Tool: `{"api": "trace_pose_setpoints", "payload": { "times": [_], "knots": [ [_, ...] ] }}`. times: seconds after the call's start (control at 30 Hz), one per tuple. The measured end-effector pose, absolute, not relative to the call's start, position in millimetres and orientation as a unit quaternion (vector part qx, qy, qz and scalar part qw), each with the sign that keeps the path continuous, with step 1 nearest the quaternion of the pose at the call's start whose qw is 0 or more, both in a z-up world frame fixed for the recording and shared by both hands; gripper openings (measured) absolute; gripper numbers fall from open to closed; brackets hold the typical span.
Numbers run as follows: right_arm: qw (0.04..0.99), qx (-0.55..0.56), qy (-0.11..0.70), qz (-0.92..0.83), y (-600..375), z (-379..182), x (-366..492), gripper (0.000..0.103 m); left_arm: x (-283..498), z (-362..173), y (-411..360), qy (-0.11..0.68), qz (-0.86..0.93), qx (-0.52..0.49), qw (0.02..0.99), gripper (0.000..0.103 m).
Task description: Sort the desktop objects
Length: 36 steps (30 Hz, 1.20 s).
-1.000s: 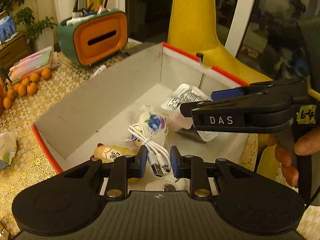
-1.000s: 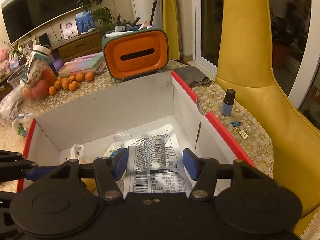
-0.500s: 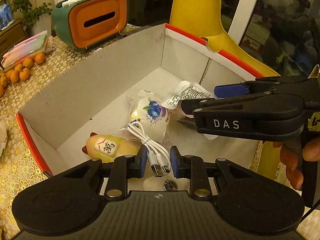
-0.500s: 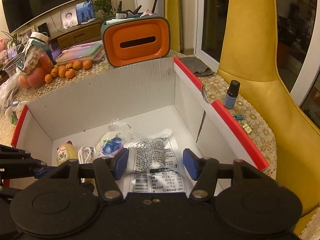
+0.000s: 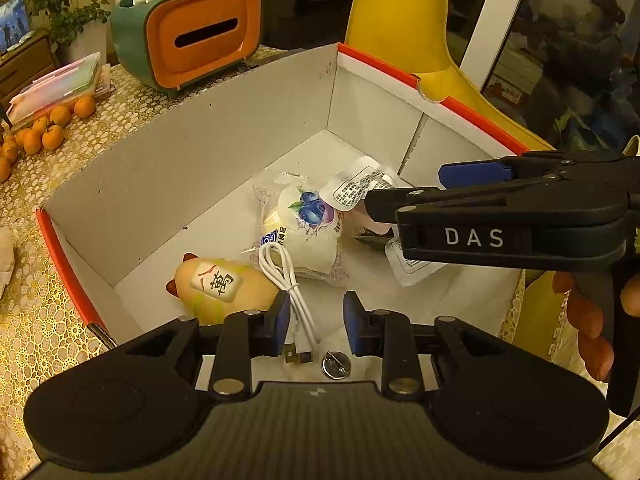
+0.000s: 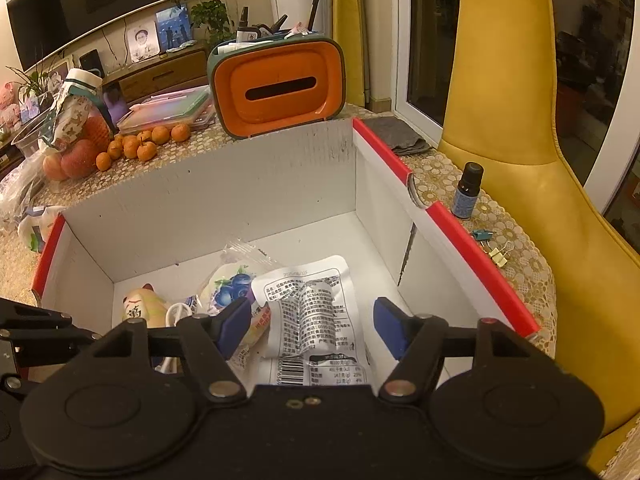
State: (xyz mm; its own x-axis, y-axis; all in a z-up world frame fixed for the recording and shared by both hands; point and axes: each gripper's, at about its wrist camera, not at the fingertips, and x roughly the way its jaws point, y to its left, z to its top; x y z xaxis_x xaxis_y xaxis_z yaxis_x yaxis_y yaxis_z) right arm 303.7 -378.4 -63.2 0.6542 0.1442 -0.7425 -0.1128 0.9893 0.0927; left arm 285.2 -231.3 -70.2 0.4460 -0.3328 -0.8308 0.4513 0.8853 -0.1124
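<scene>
The white USB cable [image 5: 289, 280] lies loose on the floor of my red-rimmed cardboard box [image 5: 192, 168], its plugs between the parted pads of my left gripper [image 5: 314, 318], which touch nothing. A coin cell [image 5: 336, 365] sits just beside the plugs. The chick-shaped toy [image 5: 218, 286] and the blueberry snack bag [image 5: 306, 232] flank the cable. My right gripper [image 6: 312, 326] hangs with pads wide apart over the white printed sachet [image 6: 316, 316]. Outside the box stand 1 orange tissue holder [image 6: 276, 88], 1 small dark bottle [image 6: 466, 190] and some binder clips [image 6: 494, 246].

Orange tissue holder [image 6: 276, 88], tangerines [image 6: 146, 145], yellow chair [image 6: 516, 128]; framed photo [image 6: 141, 43], perhaps portrait.
</scene>
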Motion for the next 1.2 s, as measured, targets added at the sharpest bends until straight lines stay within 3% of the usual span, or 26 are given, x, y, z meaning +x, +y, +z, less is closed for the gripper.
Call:
{"api": "trace_pose_setpoints", "payload": {
  "times": [0.03,0.07,0.2,0.4,1.13,1.2],
  "knots": [
    [0.909,0.021,0.409,0.072,-378.7,-62.2,302.8,0.069,284.3,-69.4,-230.7,0.472,-0.231,0.06,0.849,0.034],
    [0.91,0.023,0.408,0.073,-379.1,-61.1,301.6,0.07,283.3,-68.4,-230.2,0.472,-0.231,0.058,0.849,0.047],
    [0.91,0.026,0.406,0.079,-379.2,-56.4,297.6,0.074,278.9,-61.2,-226.6,0.46,-0.232,0.05,0.856,0.053],
    [0.912,0.031,0.399,0.093,-378.4,-46.6,289.5,0.081,266.3,-48.7,-222.4,0.444,-0.238,0.044,0.863,0.06],
    [0.929,0.013,0.352,0.111,-352.2,-10.2,241.0,0.093,191.2,-3.9,-160.1,0.356,-0.211,0.01,0.91,0.06],
    [0.929,0.011,0.35,0.116,-346.5,-7.2,236.2,0.093,184.2,-2.1,-150.6,0.352,-0.206,0.006,0.913,0.07]
  ]
}}
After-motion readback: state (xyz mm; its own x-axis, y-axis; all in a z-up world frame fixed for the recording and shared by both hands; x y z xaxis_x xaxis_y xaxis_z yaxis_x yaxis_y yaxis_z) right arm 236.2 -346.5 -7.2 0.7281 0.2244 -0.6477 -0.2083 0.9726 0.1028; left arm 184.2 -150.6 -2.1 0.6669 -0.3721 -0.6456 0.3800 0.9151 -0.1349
